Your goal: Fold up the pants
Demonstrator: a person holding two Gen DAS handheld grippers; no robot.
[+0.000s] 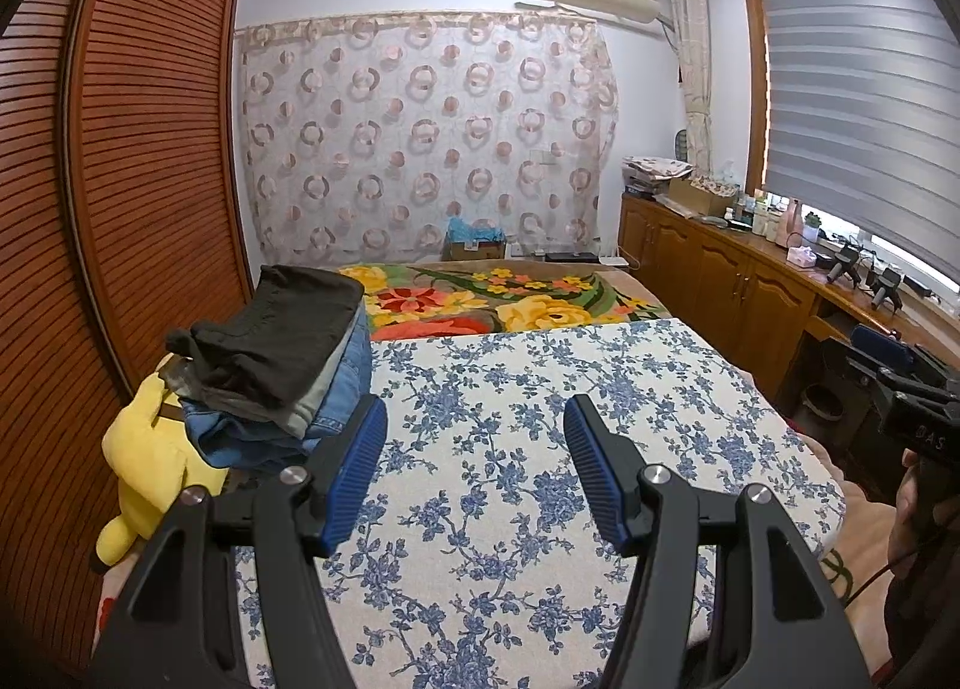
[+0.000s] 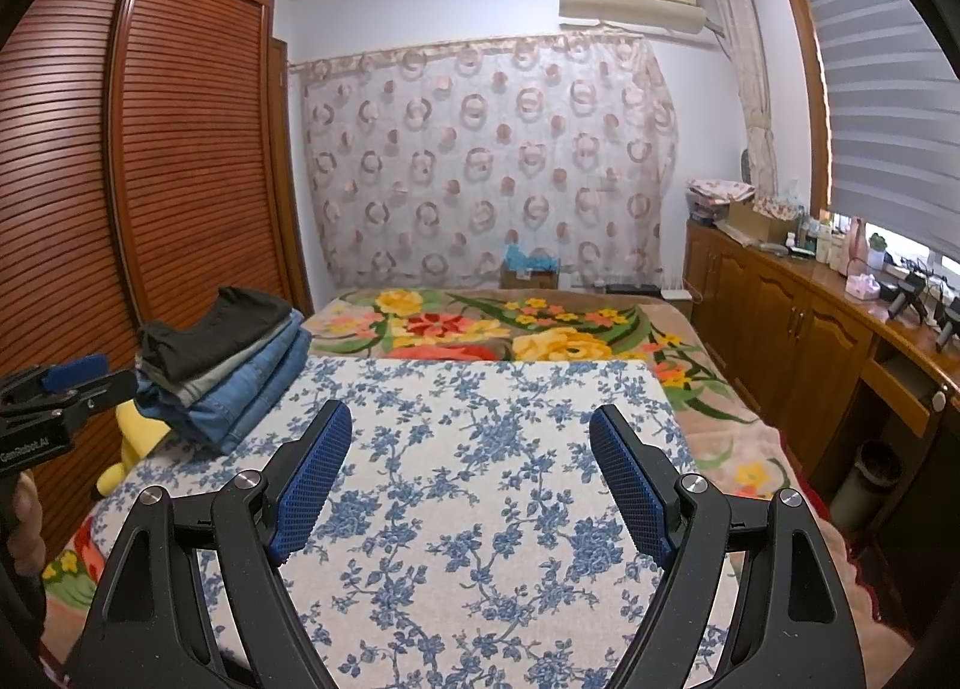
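- Denim and dark cloth make up the stack of folded pants [image 1: 276, 365] — it sits at the left edge of the blue-flowered cloth [image 1: 540, 449], a dark pair on top, grey under it, jeans at the bottom.
- Yellow plush toy [image 1: 150, 449] lies just beside the stack, on the wardrobe side.
- Left gripper [image 1: 474, 461] hangs over the flowered cloth, jaws spread wide, nothing between them.
- Right gripper [image 2: 471, 470] — same story, jaws released, blue pads apart above bare cloth.
- Beyond the cloth, a bright floral blanket [image 2: 480, 329] covers the bed.
- Slatted wooden wardrobe [image 1: 120, 149] stands on the left, patterned curtain [image 2: 480, 161] at the far wall, wooden cabinets [image 2: 780, 329] along the right.
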